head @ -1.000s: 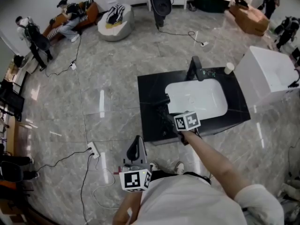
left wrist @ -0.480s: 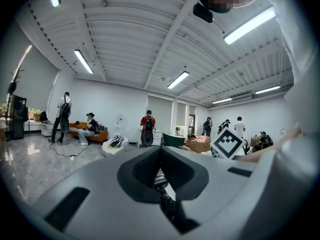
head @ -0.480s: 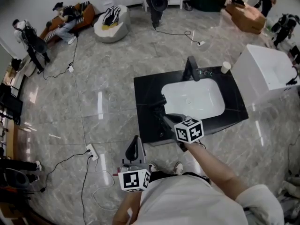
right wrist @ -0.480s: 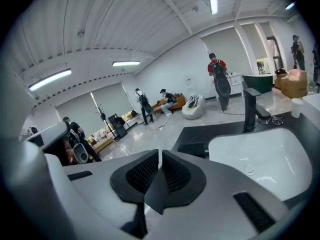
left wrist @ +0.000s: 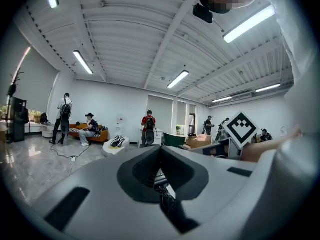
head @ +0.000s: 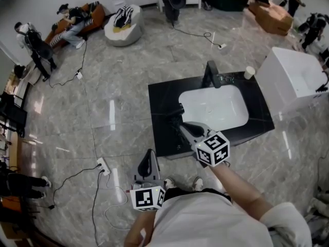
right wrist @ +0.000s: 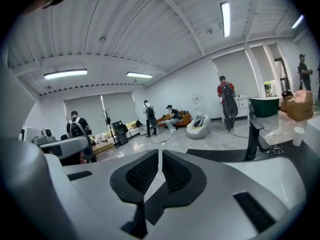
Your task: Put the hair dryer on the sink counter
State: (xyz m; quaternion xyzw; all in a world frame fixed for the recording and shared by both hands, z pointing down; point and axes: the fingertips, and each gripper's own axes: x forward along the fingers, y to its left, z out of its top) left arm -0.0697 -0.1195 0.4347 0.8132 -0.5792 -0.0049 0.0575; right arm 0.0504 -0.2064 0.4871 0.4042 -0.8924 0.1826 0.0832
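A: Checking leftmost: grey left gripper (head: 149, 154) clenched on nothing, idle.
B: Then black hair dryer (head: 177, 113) lying on glossy black sink counter (head: 161, 134) beside white basin (head: 216, 107); grey right gripper (head: 183, 129) just lifted clear, 2 jaws pinched together, empty. Probably done.

The person wears a white short-sleeved shirt (head: 205, 220); the grey left gripper (head: 150, 152) and right gripper (head: 181, 128) carry black-and-white marker cubes (head: 213, 148).

hair dryer (head: 177, 110) indistinct against black sink counter (head: 160, 134)
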